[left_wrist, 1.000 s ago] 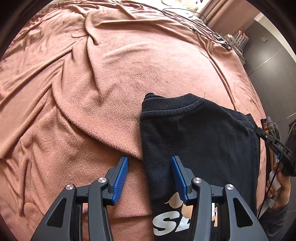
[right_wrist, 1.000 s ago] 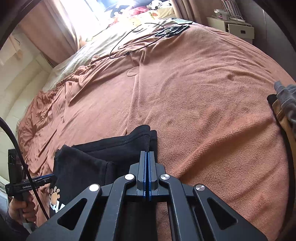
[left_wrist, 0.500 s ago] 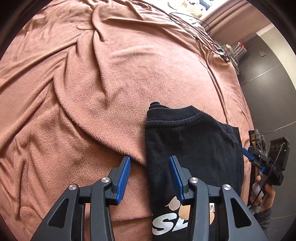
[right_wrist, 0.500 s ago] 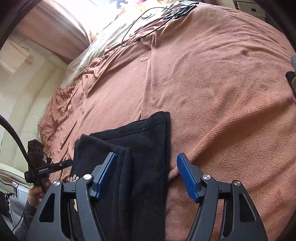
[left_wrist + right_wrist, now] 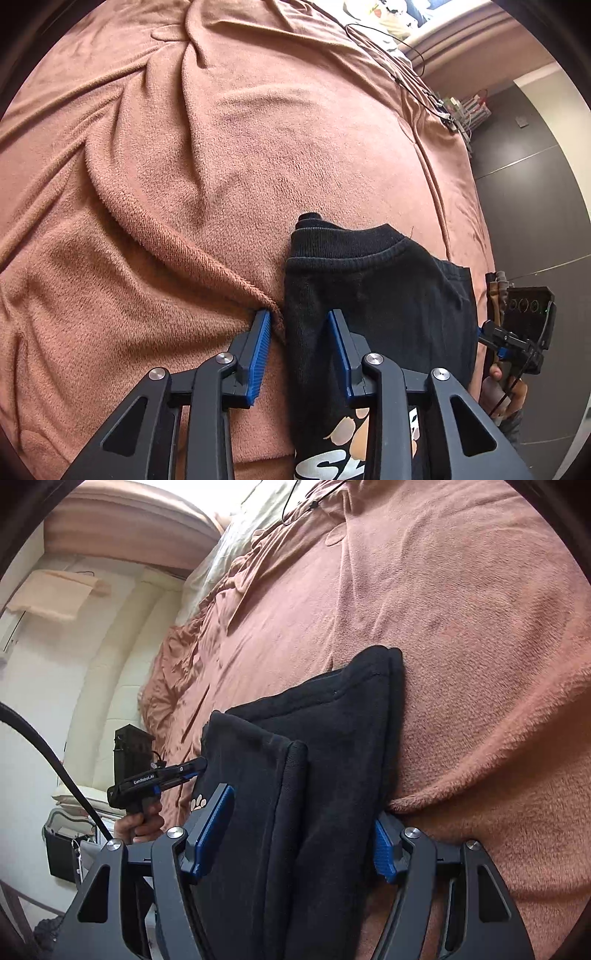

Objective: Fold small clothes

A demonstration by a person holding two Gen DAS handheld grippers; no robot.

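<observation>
The black sweatshirt (image 5: 373,295) is seen lying on the brown blanket (image 5: 184,184), already folded into a narrow layered stack; side folds are judged done, and a final lengthwise fold or a move of the stack is judged to remain. The left gripper (image 5: 300,332) is held spread, its jaws straddling the stack's left edge, one pad against a blanket ridge. The right gripper (image 5: 301,834) is held wide around the stack's opposite edge, no grip yet taken.
</observation>
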